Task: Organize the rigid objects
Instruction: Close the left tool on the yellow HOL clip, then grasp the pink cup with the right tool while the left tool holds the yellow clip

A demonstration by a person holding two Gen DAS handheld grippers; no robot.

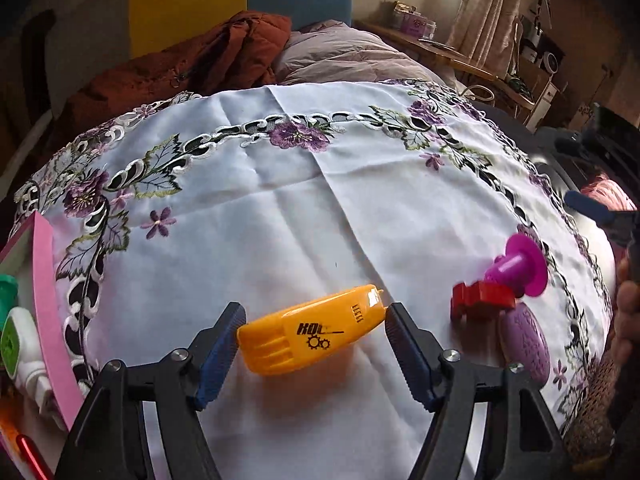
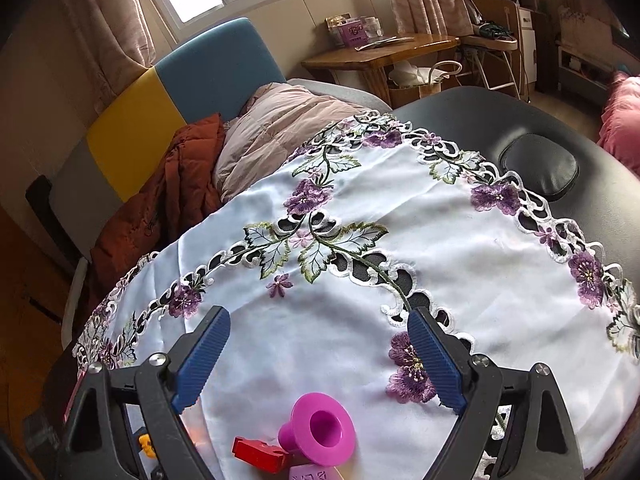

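1. Orange plastic toy body [image 1: 314, 330], printed with a black gear mark: it lies on the white embroidered tablecloth [image 1: 280, 208], crosswise between the two fingers of the left gripper [image 1: 316, 320].
2. Left gripper: jaws wide. The blue ribbed pads [image 1: 220, 354] stand right at the two ends of the orange toy. Whether they press on it cannot be told.
3. Right gripper [image 2: 320, 352]: jaws wide, nothing between the pads; it hangs above the cloth.
4. Magenta plastic flanged cup [image 2: 322, 428]: it lies on its side on the cloth, below the right gripper's fingertips, its mouth turned toward that camera. In the left wrist view it lies to the right of the orange toy.
5. Red plastic block [image 2: 260, 454]: just beside the magenta cup, touching its narrow end.
6. Lilac textured disc [image 1: 524, 344]: on the cloth, beside the red block.
7. Pink-rimmed box [image 1: 48, 300]: at the cloth's left edge, holding a white and green toy [image 1: 20, 344].
8. A hand [image 1: 626, 320] shows at the right edge of the left wrist view.
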